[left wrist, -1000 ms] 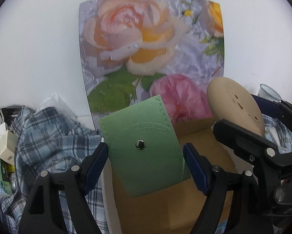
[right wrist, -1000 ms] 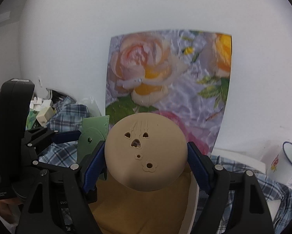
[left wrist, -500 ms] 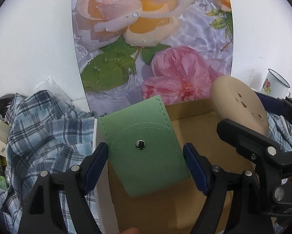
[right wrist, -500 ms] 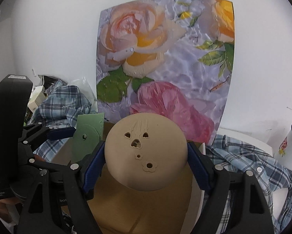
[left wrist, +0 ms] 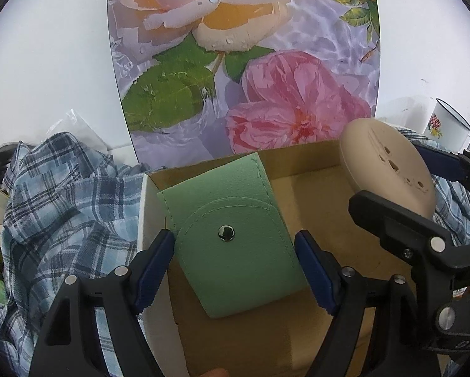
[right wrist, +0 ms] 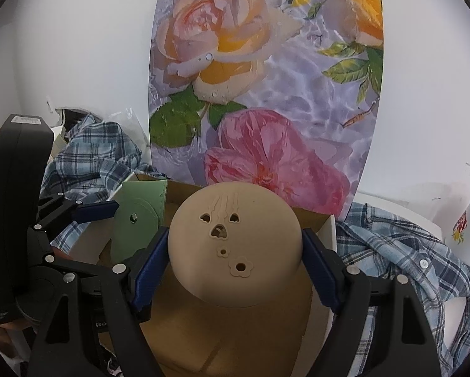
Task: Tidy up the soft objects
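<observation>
Two handheld grippers hang side by side over an open cardboard box (left wrist: 313, 185), each with something clamped between its jaws. The left gripper (left wrist: 235, 248) grips a flat green pouch (left wrist: 235, 238) with a metal snap by its two side edges; the pouch sits tilted above the box's left side, near the left wall. The right gripper (right wrist: 235, 251) pinches a round tan cushion-like disc (right wrist: 235, 245) with small heart- and flower-shaped holes; it sits above the middle of the box, towards the back wall.

The sorting looks partly done at most. Both items are over the box but not yet released, and what shows of the box floor is bare brown card, so as far as can be seen nothing lies inside it. Parts of the floor are hidden behind the held items.

A blue plaid shirt (left wrist: 65, 207) lies crumpled on the worktop around the box's left and right sides, still outside it. A floral printed board (right wrist: 266, 94) leans upright behind the box, and an enamel mug (left wrist: 448, 128) stands near the worktop's far right edge.
</observation>
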